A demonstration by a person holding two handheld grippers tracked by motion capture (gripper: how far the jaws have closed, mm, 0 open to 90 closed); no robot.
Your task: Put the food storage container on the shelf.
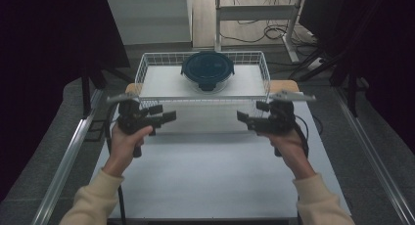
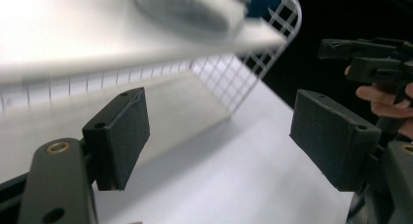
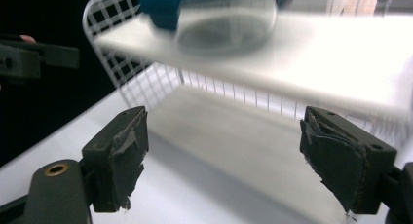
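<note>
The round glass container with the dark blue clip-on lid (image 1: 208, 71) sits in the middle of the white wire basket (image 1: 142, 68), on the pale board that forms the basket's floor, and the basket stands at the far end of the white desk (image 1: 205, 176). You're in front of it with both tools, so I read this as the approach to the basket or the container.

Your left gripper (image 1: 165, 115) hangs just short of the basket's near left corner, fingers (image 2: 122, 136) spread wide with nothing between them. Your right gripper (image 1: 247, 116) mirrors it at the near right corner, its worn fingers (image 3: 119, 156) also apart and empty. Both point inward, toward each other, rather than at the load.

If the basket is what you're lifting, turn each tool to face the wire and bring it to the side wall, level with the other one. Take the rim wire squarely between the pads, not a single thin cross-wire, or it may slip. Close both sides at the same height, because an uneven lift would tilt the board and the container could slide.

If it's the container, come in over the near rim and go for the lid's edge tabs; the glass below looks smooth and likely slick.
</note>
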